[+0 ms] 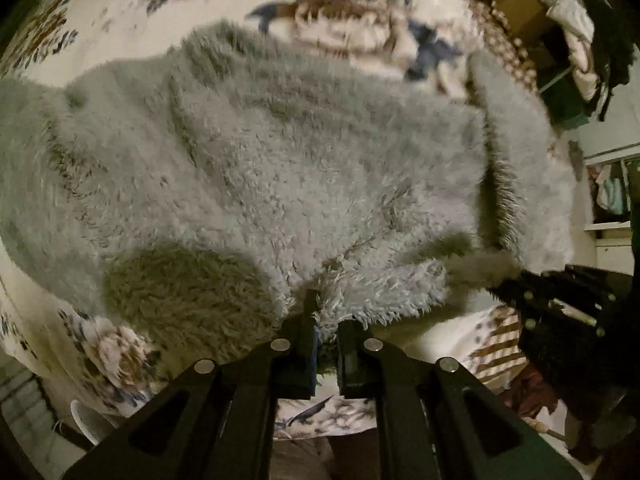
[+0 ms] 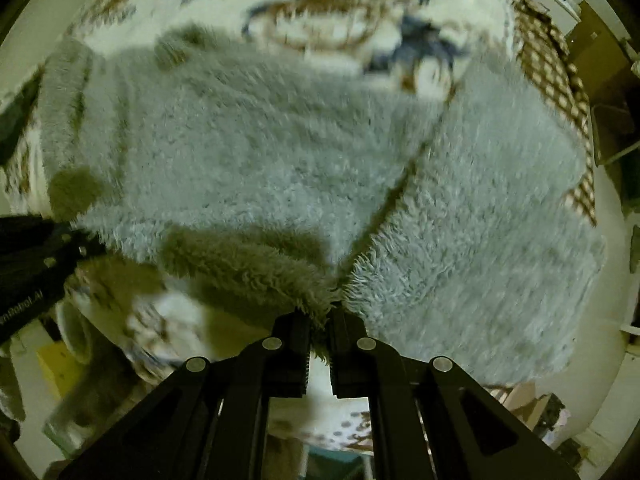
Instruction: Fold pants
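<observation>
Pants (image 1: 260,168) are spread out on our bed, on top of a floral bedspread (image 1: 352,32), and both claws have a pinch of the near edge. We've got the left gripper (image 1: 326,334) pointing almost straight down with its jaws nearly closed on a tuft of the fuzz, and the right gripper (image 2: 320,326) also aimed down, clamped narrow on the hem right where two layers meet at a seam. Fabric is long shaggy fleece in a pale grey-blue (seriously fluffy stuff), lumpy and rumpled, with the near edge lifted up off the bed. Each claw shows up at the side of the other's view, black with small bolts. Bedspread is cream with blue and brown flowers, and there's a checkered brown border (image 2: 560,80) along the far side.
</observation>
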A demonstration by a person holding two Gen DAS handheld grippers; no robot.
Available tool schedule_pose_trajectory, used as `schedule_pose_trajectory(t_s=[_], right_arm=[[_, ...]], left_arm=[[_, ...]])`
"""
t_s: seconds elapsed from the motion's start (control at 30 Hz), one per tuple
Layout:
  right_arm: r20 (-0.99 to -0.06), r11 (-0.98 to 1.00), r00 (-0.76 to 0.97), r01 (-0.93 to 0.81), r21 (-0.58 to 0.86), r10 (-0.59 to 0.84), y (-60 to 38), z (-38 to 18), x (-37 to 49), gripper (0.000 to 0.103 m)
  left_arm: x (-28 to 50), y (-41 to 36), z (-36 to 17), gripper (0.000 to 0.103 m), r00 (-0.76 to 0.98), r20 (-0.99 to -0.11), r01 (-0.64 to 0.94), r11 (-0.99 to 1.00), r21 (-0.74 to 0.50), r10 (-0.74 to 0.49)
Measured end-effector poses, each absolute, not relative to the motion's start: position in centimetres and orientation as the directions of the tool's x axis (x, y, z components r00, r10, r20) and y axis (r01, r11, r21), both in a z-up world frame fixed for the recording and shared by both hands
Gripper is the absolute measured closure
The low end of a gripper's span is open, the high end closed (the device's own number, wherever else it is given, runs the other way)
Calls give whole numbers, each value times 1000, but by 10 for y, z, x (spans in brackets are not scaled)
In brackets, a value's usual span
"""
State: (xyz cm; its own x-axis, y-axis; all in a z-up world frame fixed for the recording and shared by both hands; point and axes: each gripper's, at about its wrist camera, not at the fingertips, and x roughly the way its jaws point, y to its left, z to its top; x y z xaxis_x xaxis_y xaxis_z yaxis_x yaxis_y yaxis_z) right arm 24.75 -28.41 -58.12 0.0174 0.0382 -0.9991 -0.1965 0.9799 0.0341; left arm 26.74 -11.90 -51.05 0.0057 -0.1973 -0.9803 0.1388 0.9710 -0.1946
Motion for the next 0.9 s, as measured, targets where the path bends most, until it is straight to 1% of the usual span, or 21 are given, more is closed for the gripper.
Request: schedule_pose_trajectory(t_s=[0.03, 0.07, 0.1, 0.13, 0.17, 0.2, 0.23, 0.27, 0.3, 0.33, 0.37, 0.47, 0.57, 0.7, 0.9], right_arm=[[-999, 983, -4, -177, 39, 39, -287, -592, 244, 89], [-999, 985, -19, -161, 53, 51, -289, -598, 242, 81], [-997, 988, -41, -139, 72, 67, -293, -604, 241, 77], [-995, 989, -51, -115, 95, 90, -295, -604, 242, 65], [-990, 987, -48, -79, 137, 134, -301, -600, 243, 49], [-983, 982, -35, -48, 181, 180, -306, -593, 246, 39], [-977, 977, -24, -27, 213, 212, -310, -585, 248, 24], [-971, 971, -11, -3, 240, 240, -315, -575, 250, 19], [-966, 966, 10, 23, 258, 258, -320, -563, 253, 17], [-963, 963, 30, 41, 267, 266, -325, -554, 256, 15], [-962, 960, 55, 67, 271, 268, -332, -541, 261, 13], [-966, 960, 105, 126, 249, 236, -348, -516, 279, 13], [-978, 972, 149, 166, 168, 144, -364, -494, 318, 13], [-987, 968, 158, 244, 56, 17, -388, -506, 375, 13], [-992, 952, 93, 301, -54, -86, -399, -565, 437, 13]], left_arm=[[267, -123, -517, 92, 7, -985, 136, 976, -171, -173], [267, -127, -521, 90, 2, -987, 128, 979, -159, -161], [266, -129, -525, 88, -7, -989, 118, 982, -149, -149], [266, -130, -527, 81, -8, -991, 106, 985, -137, -137], [268, -131, -526, 74, -5, -992, 94, 987, -129, -129], [270, -131, -523, 72, -4, -993, 81, 989, -121, -121], [271, -130, -519, 67, 1, -993, 68, 991, -116, -116], [272, -128, -514, 60, 7, -994, 50, 992, -113, -113], [274, -126, -506, 57, 15, -993, 23, 993, -114, -115], [274, -123, -498, 48, 20, -993, 0, 993, -115, -115], [275, -120, -492, 42, 28, -994, -13, 994, -111, -110], [272, -106, -473, 40, 82, -996, -50, 998, -50, -46], [268, -88, -459, 34, 144, -990, -101, 995, -7, 8], [288, -78, -461, 32, 207, -978, -155, 988, 6, 39], [328, -85, -484, 32, 263, -960, -142, 988, 57, 93]])
